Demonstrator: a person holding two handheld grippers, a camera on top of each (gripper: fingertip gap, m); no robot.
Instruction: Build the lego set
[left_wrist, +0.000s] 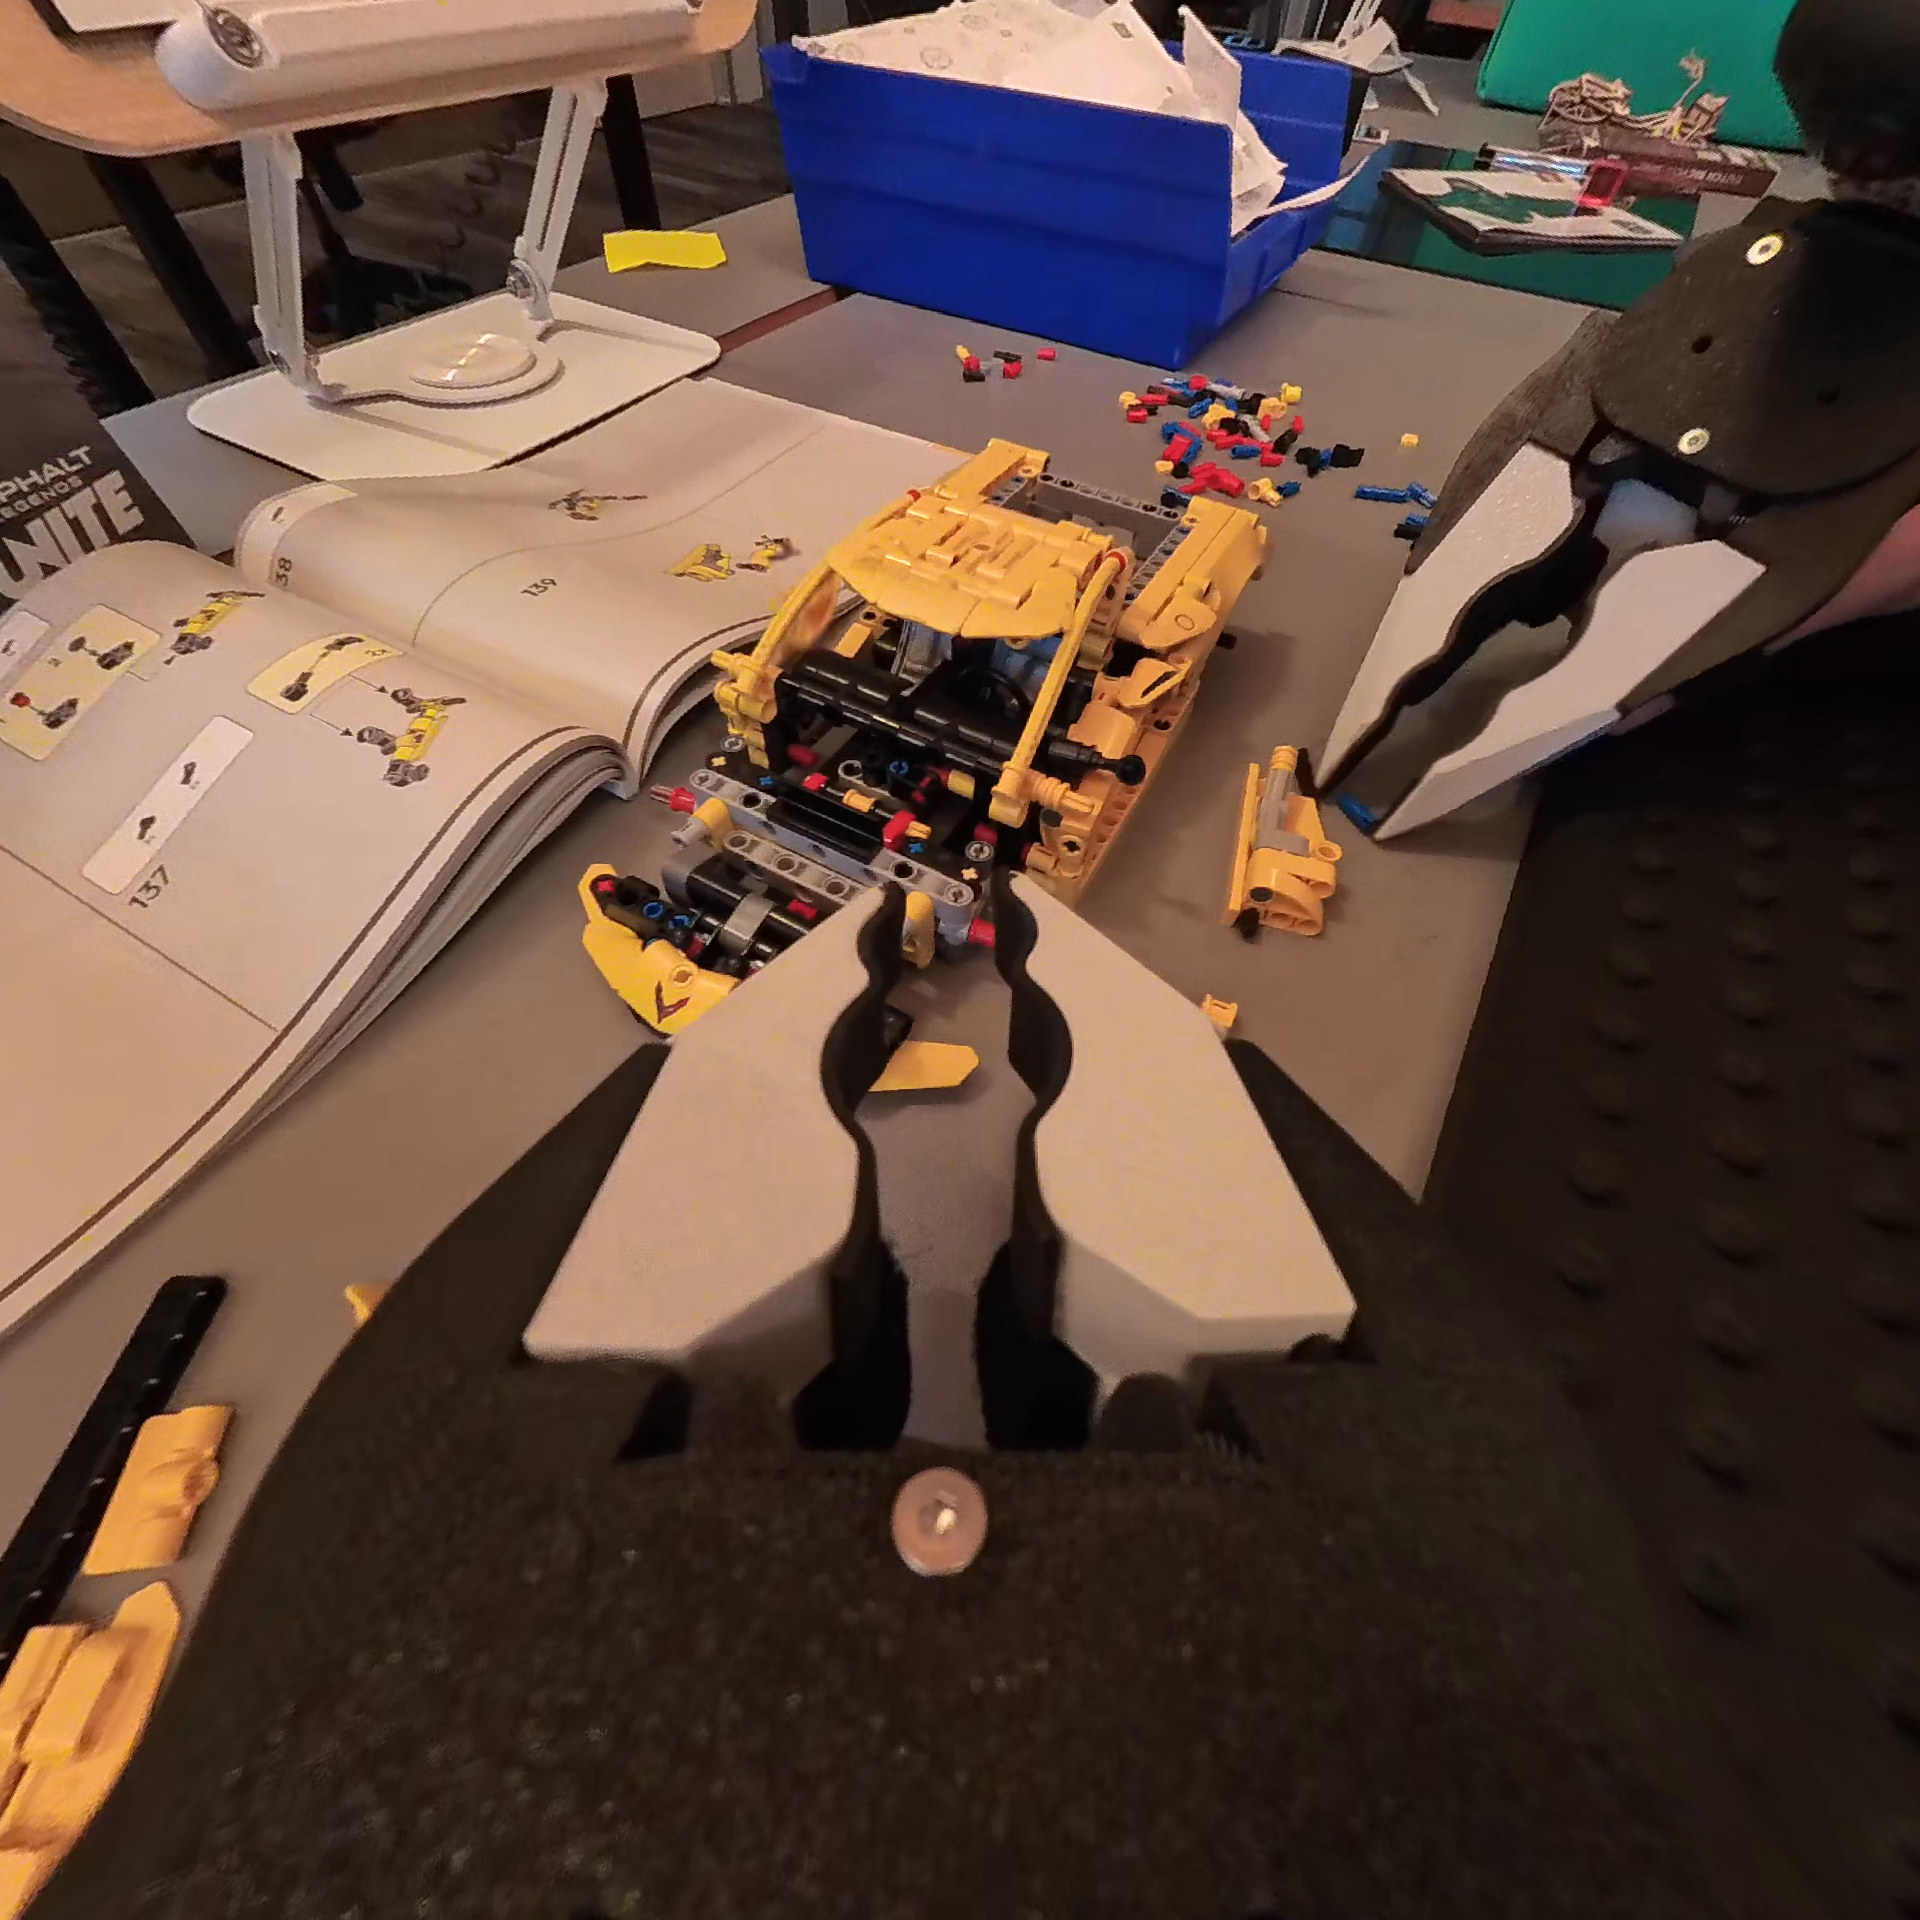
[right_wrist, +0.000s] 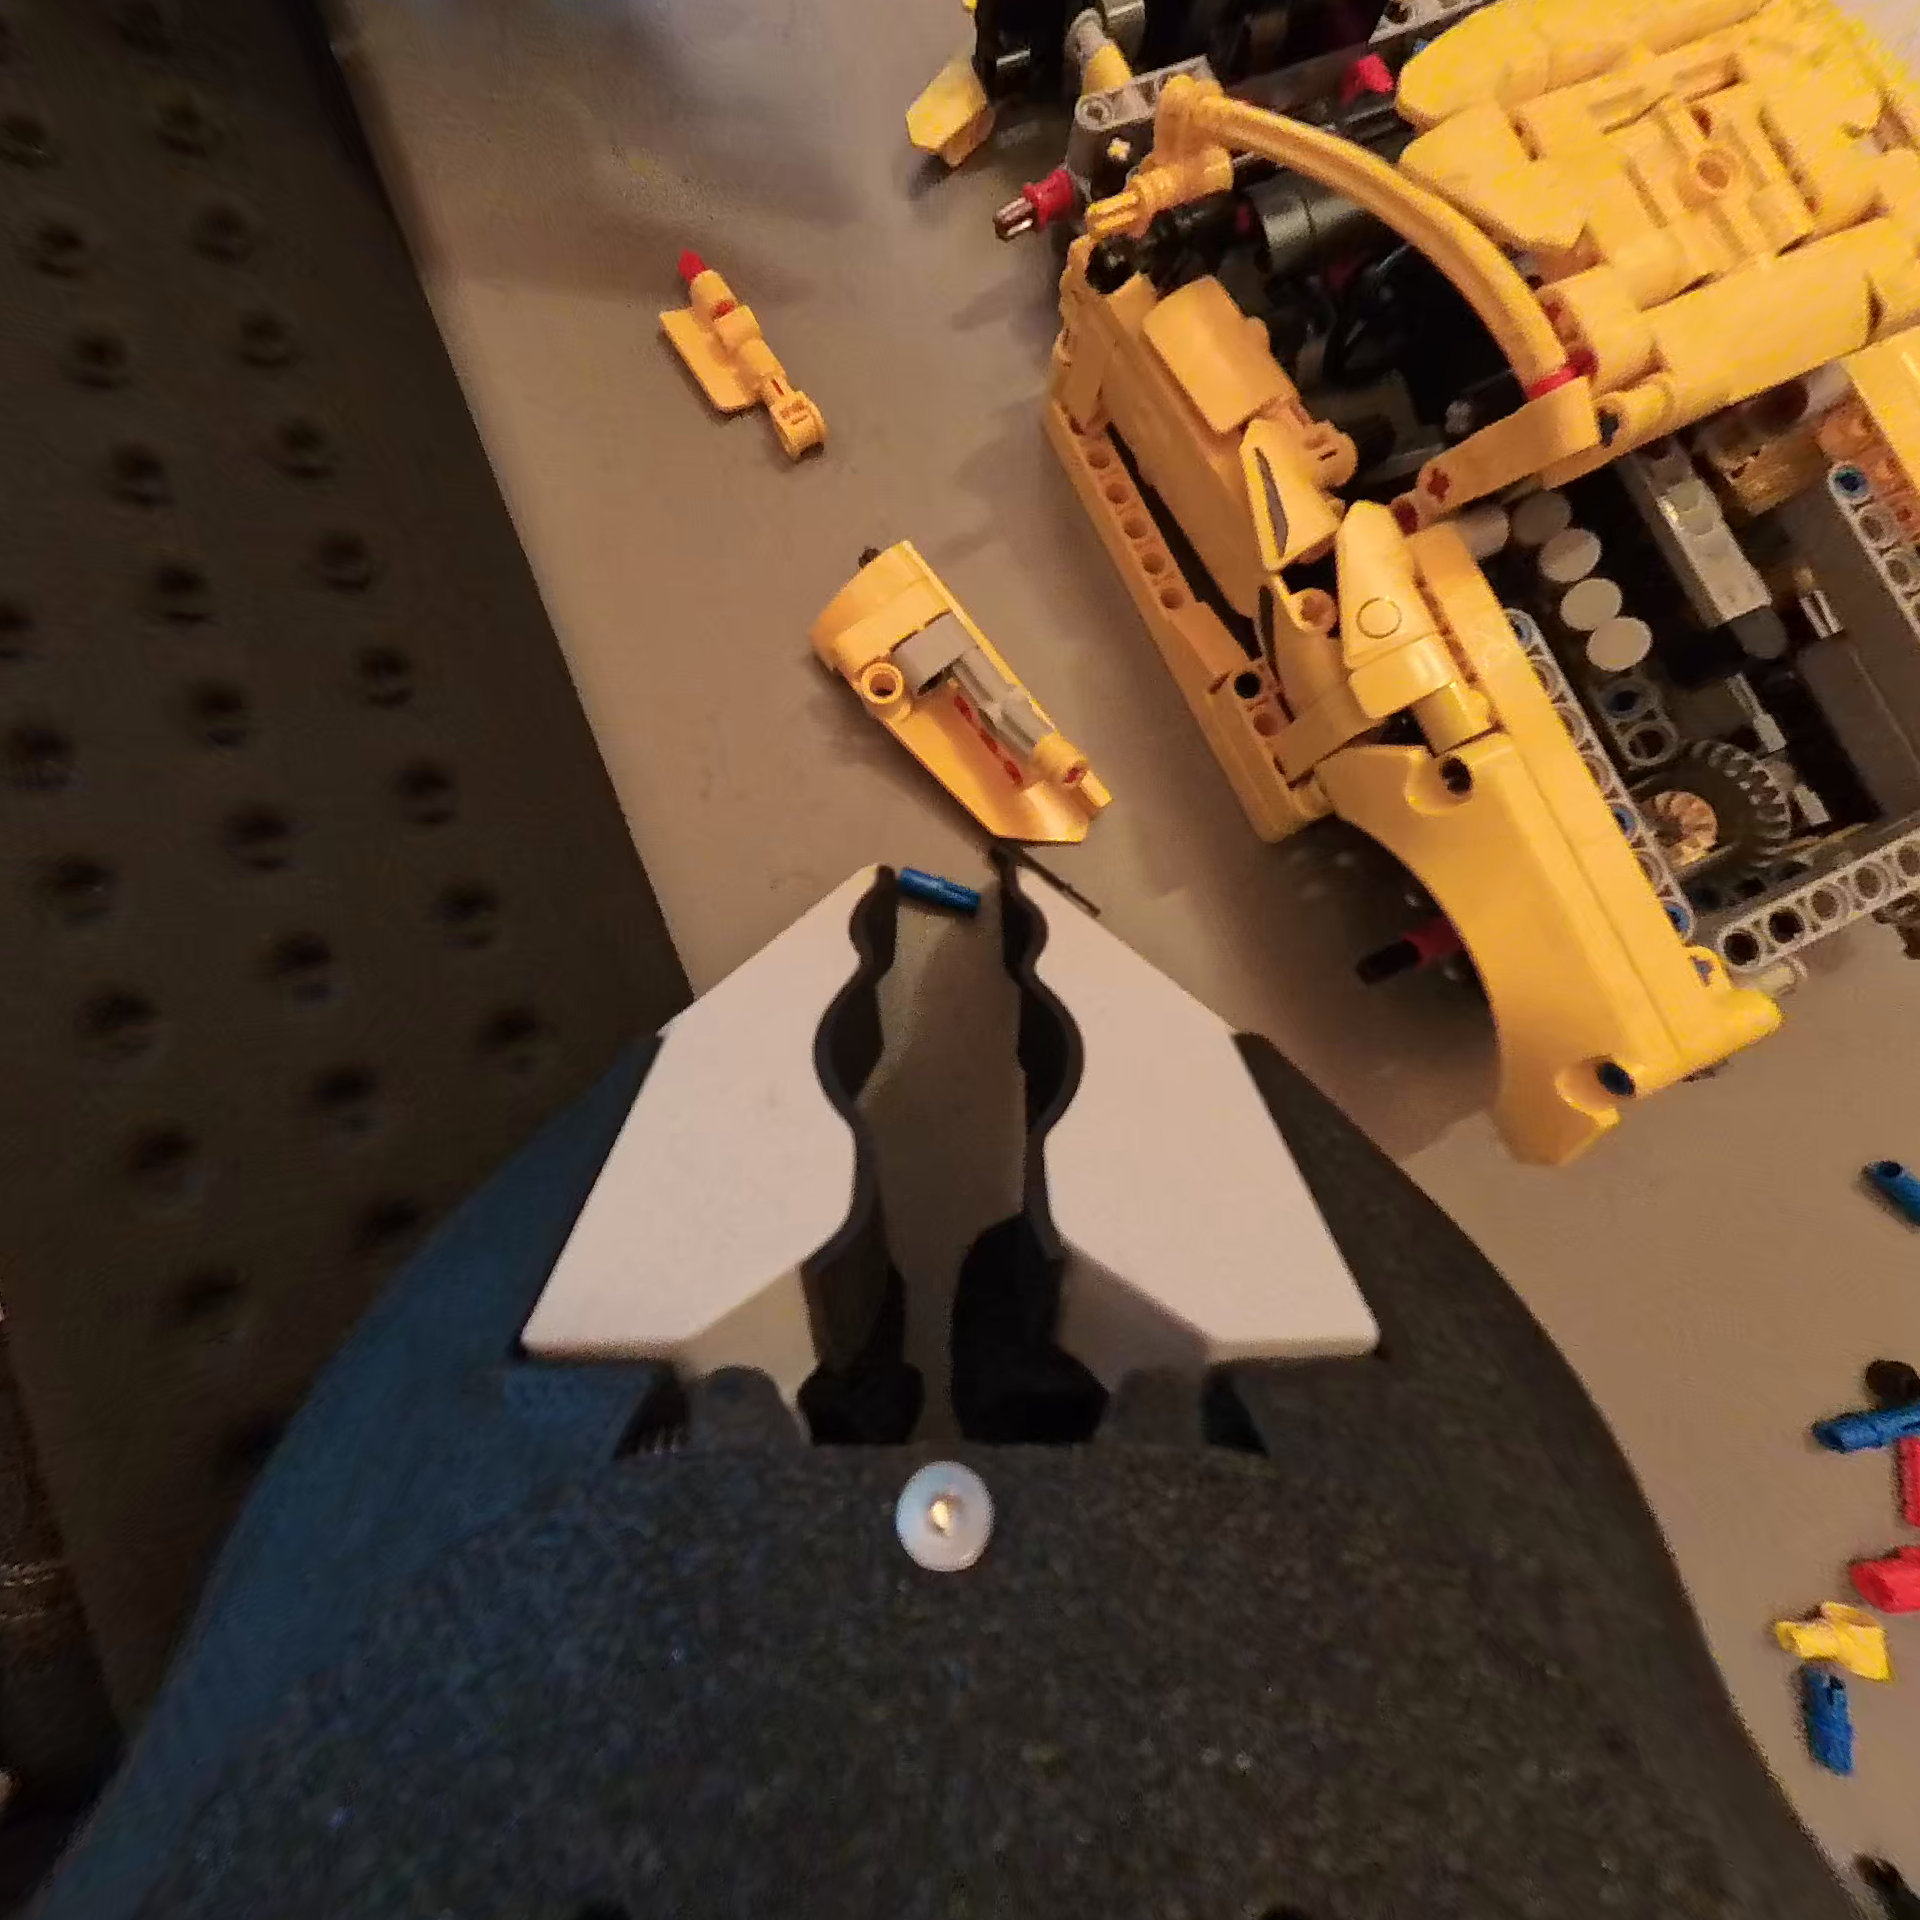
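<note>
With the right gripper (right_wrist: 940, 894) fingers apart around the blue pin (right_wrist: 938, 890) just beside the yellow car (right_wrist: 1455, 623), close squarely on the pin; left gripper (left_wrist: 945, 904) waits open at the car's front.

An open instruction booklet (left_wrist: 312, 727) lay to the left of the left gripper (left_wrist: 945, 904), ahead of its tips; small printed numbers stood at the page edges beside the drawn building steps. Farther left, at the edge of the view, a dark printed sheet (left_wrist: 73, 509) bore large white block lettering, partly cut off. Far ahead and to the right, a flat box (left_wrist: 1538, 208) carried a strip of lettering too small to read. The right wrist view showed no writing.
</note>
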